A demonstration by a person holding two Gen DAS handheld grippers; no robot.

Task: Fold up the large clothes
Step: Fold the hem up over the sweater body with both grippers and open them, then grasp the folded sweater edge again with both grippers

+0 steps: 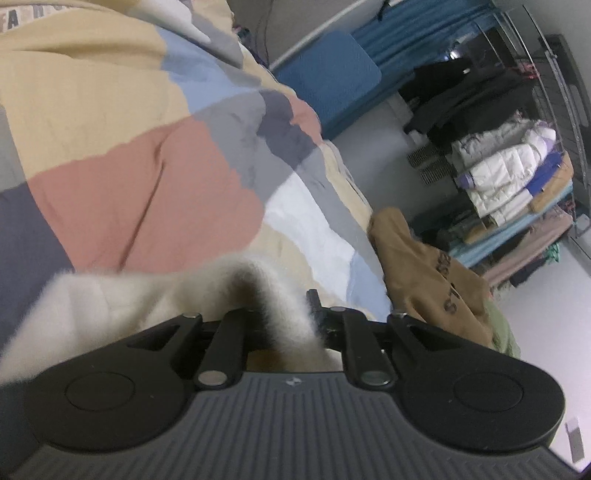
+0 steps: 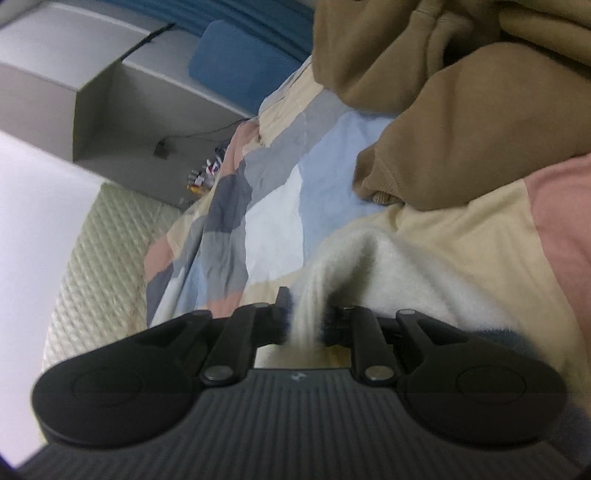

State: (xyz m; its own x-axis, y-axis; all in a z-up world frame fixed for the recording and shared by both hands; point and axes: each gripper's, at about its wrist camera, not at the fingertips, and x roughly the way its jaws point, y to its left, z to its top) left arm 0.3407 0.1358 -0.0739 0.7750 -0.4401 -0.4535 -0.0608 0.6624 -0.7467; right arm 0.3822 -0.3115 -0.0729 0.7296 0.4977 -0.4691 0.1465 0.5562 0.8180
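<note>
Here each gripper, left (image 1: pixel 280 314) and right (image 2: pixel 304 317), pinches the fluffy cream garment (image 1: pixel 122 295); writing unreadable.

Perhaps "FA" on beige garment (image 1: pixel 33 14)

Fleece (image 2: pixel 388 258) on quilt (image 2: pixel 273 218), beside hoodie (image 2: pixel 461 147)

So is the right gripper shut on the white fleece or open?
Shut: the right gripper has its fingers pinching a ridge of the white fleece between them.
</note>
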